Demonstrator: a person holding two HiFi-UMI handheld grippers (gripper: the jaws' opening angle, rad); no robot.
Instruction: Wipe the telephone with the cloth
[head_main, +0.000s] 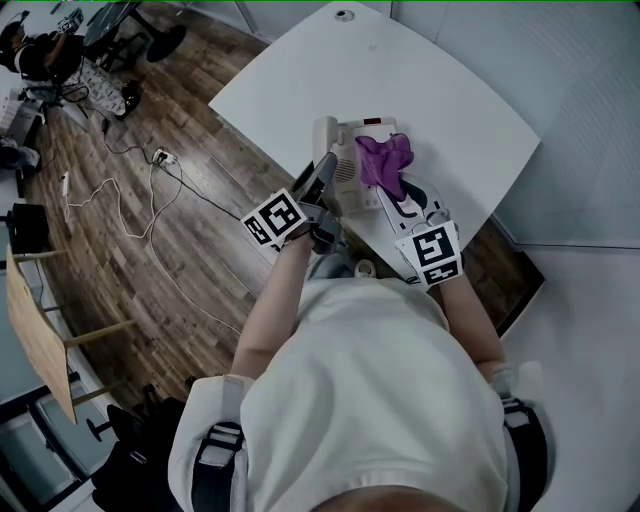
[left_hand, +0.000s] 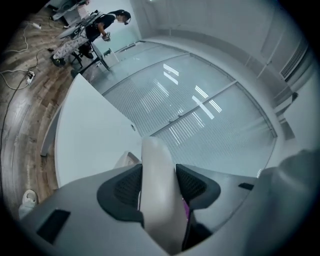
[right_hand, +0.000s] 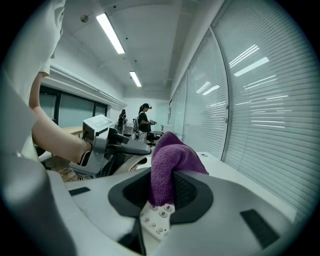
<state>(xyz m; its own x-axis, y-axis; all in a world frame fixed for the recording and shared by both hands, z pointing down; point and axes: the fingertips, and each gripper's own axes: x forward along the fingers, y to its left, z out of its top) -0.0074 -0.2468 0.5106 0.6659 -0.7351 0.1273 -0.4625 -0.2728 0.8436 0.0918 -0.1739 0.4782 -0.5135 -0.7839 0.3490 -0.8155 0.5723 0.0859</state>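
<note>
With my left gripper (left_hand: 159, 189) clamped on the handset (left_hand: 156, 157) and my right gripper (right_hand: 162, 192) pinching the purple cloth (right_hand: 170, 157), I should sweep lightly across the telephone keypad (right_hand: 157, 220).

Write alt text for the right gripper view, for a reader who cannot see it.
The right tongs are shut on a purple cloth, with the telephone's keypad showing beneath. To the left, the left tongs grip the pale handset; a white table and slatted blinds lie beyond.
</note>
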